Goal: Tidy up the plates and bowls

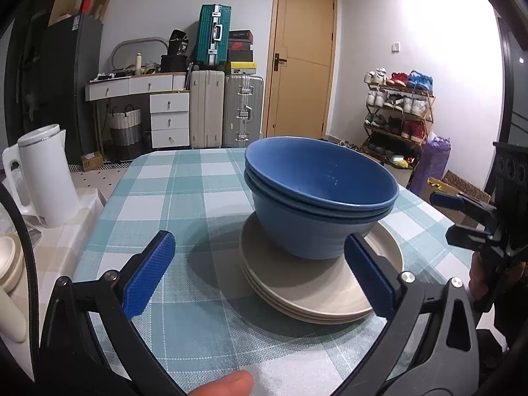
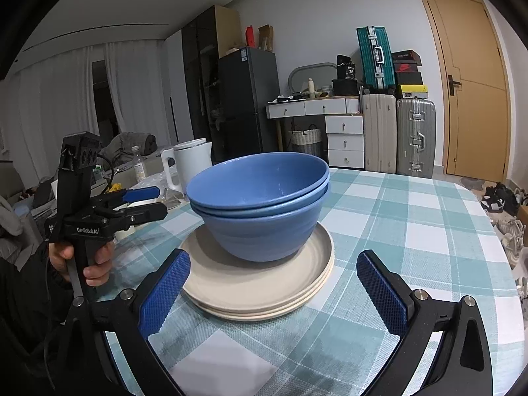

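I see two nested blue bowls (image 2: 260, 204) sitting on a stack of beige round plates (image 2: 260, 283), which lies on the checked-cloth table (image 2: 412, 231). Behind-left of the stack, off the table's edge, stands a white plastic kettle (image 2: 191, 165).

White walls (image 2: 313, 16) and a white ceiling enclose the room. A tan wooden door (image 1: 302, 62) stands shut, with a loaded shoe rack (image 1: 397, 105) to its right. Left of the door, suitcases (image 1: 227, 109) stand beside a white desk with drawers (image 1: 170, 112) and a woven basket (image 1: 125, 125). A dark fridge (image 2: 247, 99) stands by it, and sheer curtains (image 2: 66, 89) hang further left.
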`<control>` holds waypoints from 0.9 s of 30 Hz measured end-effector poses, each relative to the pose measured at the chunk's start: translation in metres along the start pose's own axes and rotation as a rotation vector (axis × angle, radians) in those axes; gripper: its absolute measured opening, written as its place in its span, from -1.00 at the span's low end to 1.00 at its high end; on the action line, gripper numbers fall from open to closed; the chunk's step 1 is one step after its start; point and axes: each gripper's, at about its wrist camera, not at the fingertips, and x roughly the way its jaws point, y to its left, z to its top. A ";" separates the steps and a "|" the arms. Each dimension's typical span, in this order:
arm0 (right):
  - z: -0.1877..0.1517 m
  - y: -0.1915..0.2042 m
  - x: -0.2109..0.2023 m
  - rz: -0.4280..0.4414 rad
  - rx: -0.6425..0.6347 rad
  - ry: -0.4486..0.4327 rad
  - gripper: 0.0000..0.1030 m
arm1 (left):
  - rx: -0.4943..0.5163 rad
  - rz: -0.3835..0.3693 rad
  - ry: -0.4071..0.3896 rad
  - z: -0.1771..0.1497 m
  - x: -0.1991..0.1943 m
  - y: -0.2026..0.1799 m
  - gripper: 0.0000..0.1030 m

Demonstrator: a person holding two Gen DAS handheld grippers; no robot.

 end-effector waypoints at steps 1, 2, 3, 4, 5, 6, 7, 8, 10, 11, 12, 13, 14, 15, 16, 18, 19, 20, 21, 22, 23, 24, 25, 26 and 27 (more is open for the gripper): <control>-0.002 0.001 0.000 -0.002 -0.006 -0.004 0.99 | -0.003 0.002 0.002 -0.001 0.001 0.001 0.98; -0.002 0.000 0.001 0.001 -0.006 -0.001 0.99 | -0.005 0.005 -0.001 -0.002 0.002 0.002 0.98; -0.002 0.000 0.001 0.005 -0.004 -0.002 0.99 | -0.006 0.007 -0.003 -0.001 0.004 0.003 0.98; -0.001 -0.001 0.001 0.007 -0.004 -0.005 0.99 | -0.008 0.008 -0.007 -0.002 0.005 0.005 0.98; -0.001 -0.001 0.000 0.007 -0.004 -0.011 0.99 | -0.011 0.008 -0.012 -0.002 0.005 0.006 0.98; -0.002 -0.001 -0.001 0.008 -0.004 -0.015 0.99 | -0.013 0.006 -0.017 -0.003 0.006 0.007 0.98; -0.002 0.000 -0.002 0.012 -0.006 -0.020 0.99 | -0.016 0.007 -0.017 -0.004 0.007 0.008 0.98; -0.001 0.000 -0.003 0.013 -0.008 -0.025 0.99 | -0.019 0.007 -0.018 -0.005 0.008 0.008 0.98; -0.002 0.001 -0.005 0.014 -0.012 -0.030 0.99 | -0.018 0.006 -0.017 -0.008 0.009 0.008 0.98; -0.002 0.001 -0.005 0.013 -0.014 -0.032 0.99 | -0.015 0.007 -0.020 -0.008 0.009 0.008 0.98; -0.002 0.001 -0.005 0.013 -0.016 -0.034 0.99 | -0.014 0.007 -0.022 -0.007 0.008 0.007 0.98; -0.002 0.002 -0.006 0.012 -0.020 -0.037 0.99 | -0.012 0.010 -0.025 -0.007 0.009 0.007 0.98; -0.002 0.003 -0.007 0.012 -0.026 -0.042 0.99 | -0.009 0.013 -0.029 -0.007 0.010 0.007 0.98; -0.002 0.004 -0.007 0.012 -0.029 -0.046 0.99 | -0.009 0.013 -0.032 -0.007 0.010 0.006 0.98; -0.002 0.005 -0.008 0.009 -0.034 -0.051 0.99 | -0.010 0.013 -0.033 -0.007 0.011 0.007 0.98; -0.002 0.006 -0.008 0.010 -0.040 -0.053 0.99 | -0.016 0.009 -0.033 -0.008 0.010 0.008 0.98; -0.002 0.007 -0.008 0.009 -0.042 -0.054 0.99 | -0.020 0.007 -0.033 -0.009 0.011 0.009 0.98; -0.002 0.007 -0.009 0.008 -0.045 -0.054 0.99 | -0.023 0.007 -0.034 -0.009 0.011 0.010 0.98; -0.002 0.008 -0.008 0.009 -0.049 -0.054 0.99 | -0.026 0.008 -0.034 -0.009 0.010 0.010 0.98; -0.002 0.008 -0.008 0.009 -0.051 -0.054 0.99 | -0.027 0.009 -0.032 -0.009 0.011 0.011 0.98; -0.002 0.008 -0.007 0.008 -0.054 -0.054 0.99 | -0.028 0.010 -0.032 -0.009 0.011 0.010 0.98; -0.003 0.009 -0.007 0.008 -0.055 -0.054 0.99 | -0.027 0.010 -0.030 -0.009 0.012 0.011 0.98; -0.003 0.009 -0.007 0.006 -0.056 -0.053 0.99 | -0.027 0.010 -0.030 -0.010 0.012 0.011 0.98; -0.003 0.009 -0.006 0.003 -0.056 -0.051 0.99 | -0.026 0.008 -0.032 -0.010 0.011 0.011 0.98; -0.003 0.009 -0.006 0.003 -0.057 -0.050 0.99 | -0.025 0.006 -0.034 -0.010 0.010 0.011 0.98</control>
